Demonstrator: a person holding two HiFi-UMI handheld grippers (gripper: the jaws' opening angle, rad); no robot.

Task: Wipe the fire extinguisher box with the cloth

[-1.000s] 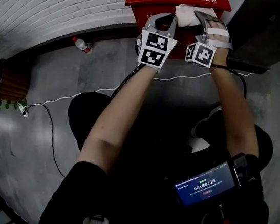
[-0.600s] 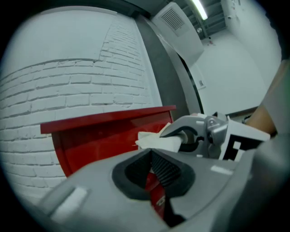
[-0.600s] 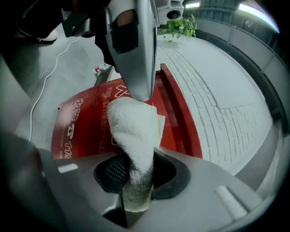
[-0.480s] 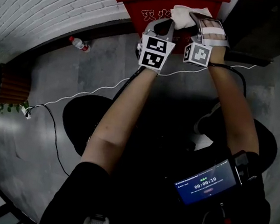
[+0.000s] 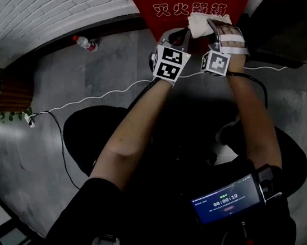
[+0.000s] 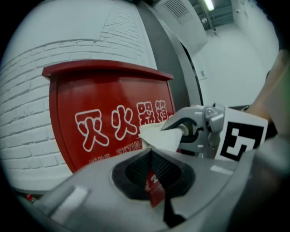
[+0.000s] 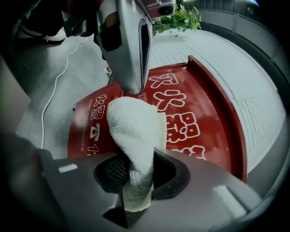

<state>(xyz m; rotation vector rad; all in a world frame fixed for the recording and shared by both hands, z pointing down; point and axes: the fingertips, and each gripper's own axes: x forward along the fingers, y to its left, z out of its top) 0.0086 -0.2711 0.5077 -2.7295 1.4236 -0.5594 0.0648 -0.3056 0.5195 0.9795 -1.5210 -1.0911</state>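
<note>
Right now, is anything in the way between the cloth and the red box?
No, nothing visible. The right gripper pinches the cloth in its jaws, right up at the front of the fire extinguisher box. The left gripper sits beside it, not in between.

At 12 o'clock the fire extinguisher box (image 5: 175, 6) and the brick wall (image 5: 45, 2) close the way forward. The left gripper (image 5: 176, 33) and right gripper (image 5: 215, 25) are just beside each other. The floor (image 5: 92, 71) toward 9 o'clock is open, except a bottle (image 5: 84, 42) and a cable (image 5: 98, 95).
</note>
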